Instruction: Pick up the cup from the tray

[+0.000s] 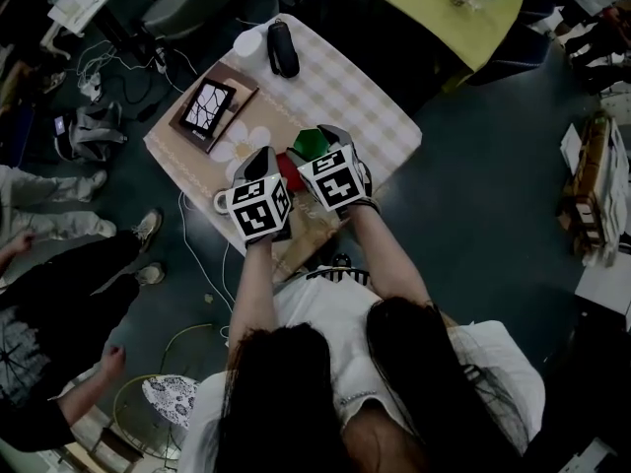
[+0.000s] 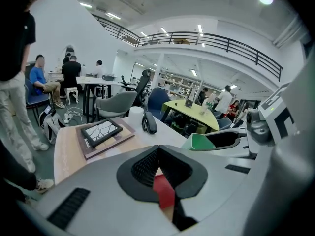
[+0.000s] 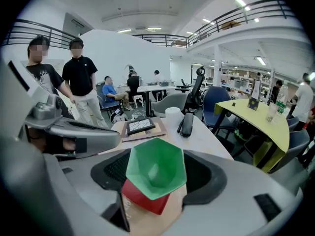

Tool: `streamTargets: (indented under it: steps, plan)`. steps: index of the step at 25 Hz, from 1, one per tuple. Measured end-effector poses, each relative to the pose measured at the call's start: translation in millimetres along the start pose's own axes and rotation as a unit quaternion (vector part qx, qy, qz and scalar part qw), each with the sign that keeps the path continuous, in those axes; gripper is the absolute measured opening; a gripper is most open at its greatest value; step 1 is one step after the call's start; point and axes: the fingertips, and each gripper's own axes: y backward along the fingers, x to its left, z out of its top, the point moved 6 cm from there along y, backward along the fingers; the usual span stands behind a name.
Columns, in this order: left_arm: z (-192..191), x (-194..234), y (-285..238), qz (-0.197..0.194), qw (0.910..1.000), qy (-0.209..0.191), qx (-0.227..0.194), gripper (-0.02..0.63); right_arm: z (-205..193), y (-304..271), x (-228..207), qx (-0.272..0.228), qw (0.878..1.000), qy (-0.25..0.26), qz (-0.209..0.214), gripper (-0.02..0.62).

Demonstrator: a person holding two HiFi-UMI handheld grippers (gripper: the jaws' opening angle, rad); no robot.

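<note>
A green hexagonal cup sits between the jaws of my right gripper, whose pads press on its sides. It hangs just above a red cup that stands on the brown tray. In the head view the green cup pokes out ahead of the right gripper, with the red cup beside it. My left gripper is close on the left with its tips together and nothing between them. A bit of the red cup shows under it.
The small table has a checked cloth. On it lie a framed dark panel on a brown board, a white cylinder and a black object. A white mug is by the left gripper. People stand to the left.
</note>
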Motion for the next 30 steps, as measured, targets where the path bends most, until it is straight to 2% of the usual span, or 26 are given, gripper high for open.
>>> streamTargets:
  steps: [10, 23, 30]
  plan:
    - [-1, -20, -16, -0.027, 0.9995, -0.014, 0.001, 0.005, -13, 11, -39, -0.011, 0.998, -0.035, -0.050, 0.325]
    - [-7, -43, -36, -0.050, 0.9985, -0.020, 0.008, 0.005, -37, 21, -77, 0.011, 0.994, -0.066, -0.090, 0.325]
    - [-12, -46, -45, -0.055, 0.9981, -0.020, 0.021, 0.005, -55, 13, -86, 0.022, 0.992, -0.086, -0.093, 0.325]
